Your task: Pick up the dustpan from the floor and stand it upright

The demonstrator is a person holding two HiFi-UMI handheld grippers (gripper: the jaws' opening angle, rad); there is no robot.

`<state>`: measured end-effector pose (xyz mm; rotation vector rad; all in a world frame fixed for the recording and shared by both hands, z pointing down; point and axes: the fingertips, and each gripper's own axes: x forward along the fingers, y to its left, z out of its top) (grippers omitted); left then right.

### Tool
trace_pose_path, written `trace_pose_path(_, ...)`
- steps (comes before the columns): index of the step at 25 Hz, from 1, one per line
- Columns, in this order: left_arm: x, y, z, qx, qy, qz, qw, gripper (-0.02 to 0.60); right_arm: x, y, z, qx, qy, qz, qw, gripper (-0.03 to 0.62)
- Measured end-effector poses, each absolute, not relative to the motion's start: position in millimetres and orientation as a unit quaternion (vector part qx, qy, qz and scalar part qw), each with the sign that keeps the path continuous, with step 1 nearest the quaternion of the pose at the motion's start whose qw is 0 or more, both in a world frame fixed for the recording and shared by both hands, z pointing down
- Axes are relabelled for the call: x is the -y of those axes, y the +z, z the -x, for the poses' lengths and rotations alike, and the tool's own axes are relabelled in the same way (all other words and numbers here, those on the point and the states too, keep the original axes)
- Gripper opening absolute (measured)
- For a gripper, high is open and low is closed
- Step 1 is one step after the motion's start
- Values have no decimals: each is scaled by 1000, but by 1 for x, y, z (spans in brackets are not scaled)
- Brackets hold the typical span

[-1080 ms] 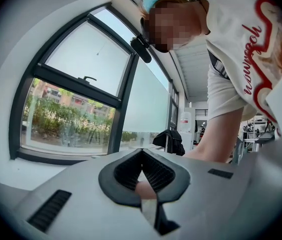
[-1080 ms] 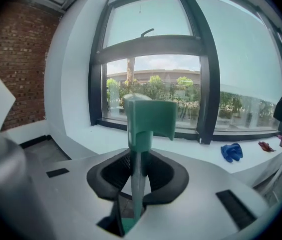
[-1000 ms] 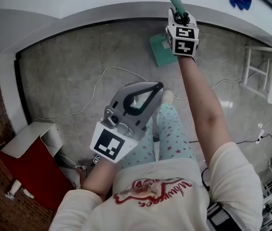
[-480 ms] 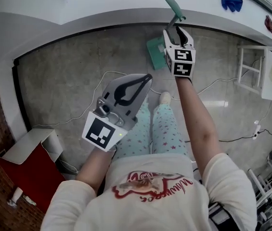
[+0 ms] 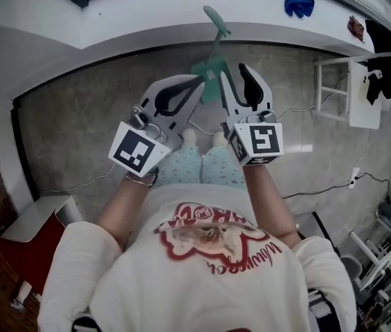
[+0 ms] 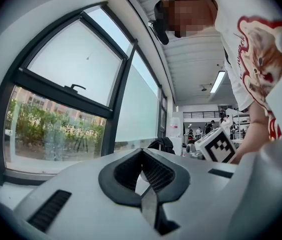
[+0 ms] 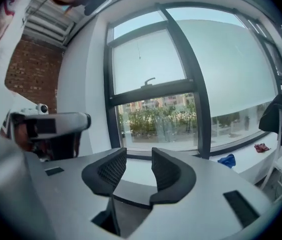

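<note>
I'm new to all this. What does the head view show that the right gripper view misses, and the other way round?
Only the head view: the green dustpan standing upright by the wall, the floor, the person's legs. Only the right gripper view: the window, trees outside, a brick wall. Both: the blue cloth on the sill, the left gripper, and the right gripper, whose jaws have just been opening, nothing between them.
</note>
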<state>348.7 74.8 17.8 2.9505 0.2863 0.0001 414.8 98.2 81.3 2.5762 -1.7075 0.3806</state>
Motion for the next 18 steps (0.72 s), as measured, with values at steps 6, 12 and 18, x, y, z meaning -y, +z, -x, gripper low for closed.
trace_pose_path(6, -99, -9, -366, -161, 10, -983, 84, 20, -124, 8, -399, 558, 98, -824, -4, 38)
trace_pose_path(12, -157, -49, -363, -201, -43, -975, 84, 19, -192, -41, -375, 568, 64, -821, 9, 35)
trace_pose_path(18, -215, -59, -349, -178, -42, -981, 70, 20, -248, -40, -365, 602, 80, -794, -1, 32)
